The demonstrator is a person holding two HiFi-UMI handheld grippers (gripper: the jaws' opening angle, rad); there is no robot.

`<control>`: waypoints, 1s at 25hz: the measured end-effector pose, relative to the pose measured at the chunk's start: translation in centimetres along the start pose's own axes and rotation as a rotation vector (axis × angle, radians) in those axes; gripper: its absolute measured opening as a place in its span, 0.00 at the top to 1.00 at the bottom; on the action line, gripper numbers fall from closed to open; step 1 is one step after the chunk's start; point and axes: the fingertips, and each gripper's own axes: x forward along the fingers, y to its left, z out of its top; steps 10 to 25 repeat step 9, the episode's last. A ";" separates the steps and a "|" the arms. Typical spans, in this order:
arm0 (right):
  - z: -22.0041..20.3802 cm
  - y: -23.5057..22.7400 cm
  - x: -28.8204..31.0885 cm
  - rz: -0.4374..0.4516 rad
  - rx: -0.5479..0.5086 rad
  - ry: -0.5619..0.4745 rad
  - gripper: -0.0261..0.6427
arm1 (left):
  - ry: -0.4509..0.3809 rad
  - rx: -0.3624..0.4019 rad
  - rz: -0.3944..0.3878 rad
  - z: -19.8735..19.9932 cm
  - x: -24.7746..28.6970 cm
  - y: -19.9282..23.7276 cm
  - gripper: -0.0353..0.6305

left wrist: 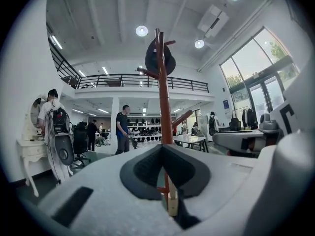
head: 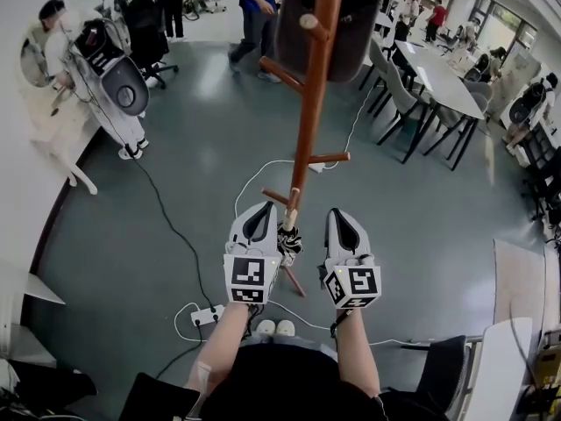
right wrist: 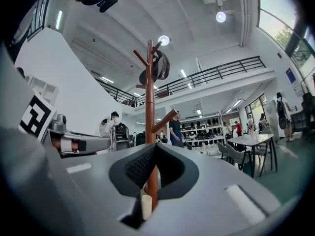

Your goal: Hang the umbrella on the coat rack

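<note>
Both the left gripper (head: 260,210) and the right gripper (head: 341,218) had their fingers closed on nothing. They flanked the folded umbrella (head: 289,242), which appeared to hang against the coat rack (head: 308,121) from a low peg (head: 275,197). How securely it was hooked could not be told; a shallow catch might slip, and either gripper could brush it loose when drawn away.

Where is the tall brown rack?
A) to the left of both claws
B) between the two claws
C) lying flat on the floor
B: in the head view the rack stands upright between the left claw and the right claw.
</note>
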 end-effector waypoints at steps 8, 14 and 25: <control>-0.8 -0.4 0.1 -0.004 0.001 0.007 0.94 | 0.008 -0.005 -0.006 -0.8 0.6 0.0 0.94; -0.9 -0.5 0.2 -0.004 0.001 0.007 0.94 | 0.010 -0.005 -0.006 -1.0 0.7 0.0 0.94; -0.9 -0.5 0.2 -0.004 0.001 0.007 0.94 | 0.010 -0.005 -0.006 -1.0 0.7 0.0 0.94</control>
